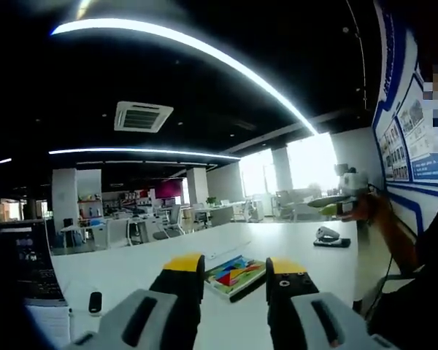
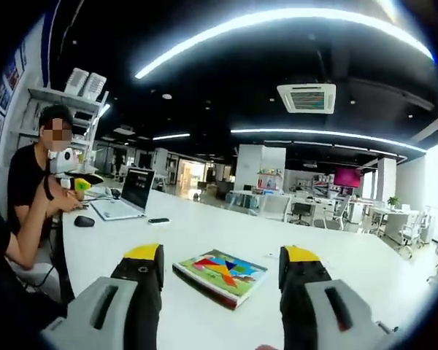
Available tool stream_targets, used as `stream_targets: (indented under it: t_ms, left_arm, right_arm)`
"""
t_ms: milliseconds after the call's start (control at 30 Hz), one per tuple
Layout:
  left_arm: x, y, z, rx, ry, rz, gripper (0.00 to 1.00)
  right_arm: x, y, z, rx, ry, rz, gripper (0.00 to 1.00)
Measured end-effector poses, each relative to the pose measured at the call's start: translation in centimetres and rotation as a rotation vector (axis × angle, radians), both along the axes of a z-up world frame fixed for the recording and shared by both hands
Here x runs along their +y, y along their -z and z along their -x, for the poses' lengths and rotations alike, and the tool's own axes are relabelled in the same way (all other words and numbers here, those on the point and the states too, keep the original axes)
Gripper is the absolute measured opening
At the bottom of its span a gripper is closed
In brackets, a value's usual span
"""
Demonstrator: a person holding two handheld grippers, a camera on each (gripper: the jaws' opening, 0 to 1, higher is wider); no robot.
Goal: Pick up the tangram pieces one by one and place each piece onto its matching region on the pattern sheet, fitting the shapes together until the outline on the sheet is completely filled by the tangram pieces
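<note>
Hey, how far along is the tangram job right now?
Nothing looks started. The tangram pieces sit packed together in their flat tray on the white table. The left claw and right claw are open and empty, off the tray. Every pick and placement remains.

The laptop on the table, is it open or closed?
Open. In the right gripper view the laptop has its screen raised upright above the keyboard, beside a seated person.
</note>
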State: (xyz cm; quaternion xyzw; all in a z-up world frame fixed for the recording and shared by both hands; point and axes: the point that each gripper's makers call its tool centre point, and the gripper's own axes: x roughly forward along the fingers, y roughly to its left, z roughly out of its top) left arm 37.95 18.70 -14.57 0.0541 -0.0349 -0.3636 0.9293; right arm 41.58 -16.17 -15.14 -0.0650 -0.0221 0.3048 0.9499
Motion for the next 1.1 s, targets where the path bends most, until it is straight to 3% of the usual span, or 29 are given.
stream_targets:
  t_ms: [100,233,367,533,900,1100]
  left_arm:
    - [-0.2,0.2,-0.1,0.006,0.002,-0.007,0.35]
    - [-0.4,0.2,-0.1,0.005,0.003,-0.005,0.35]
    - [-0.9,0.4,0.0,0.007,0.012,-0.017,0.35]
    - [-1.1,0.5,0.0,0.01,0.015,-0.025,0.35]
    - [-1.4,0.5,0.0,0.007,0.022,-0.028,0.35]
    - [-1.3,0.5,0.0,0.005,0.022,-0.031,0.35]
  right_arm:
    - [-0.1,-1.2,0.1,-0.061,0.002,-0.022,0.67]
    - [-0.5,-2.3,0.8,-0.079,-0.002,-0.062,0.6]
    - [-1.0,-3.1,1.6,-0.136,0.025,0.004,0.62]
    - [-1.3,-3.5,2.5,-0.143,0.053,0.054,0.59]
    - [-2.4,-4.2,2.9,-0.135,0.092,0.016,0.47]
    - [-2.9,-4.7,3.0,-0.159,0.104,0.001,0.48]
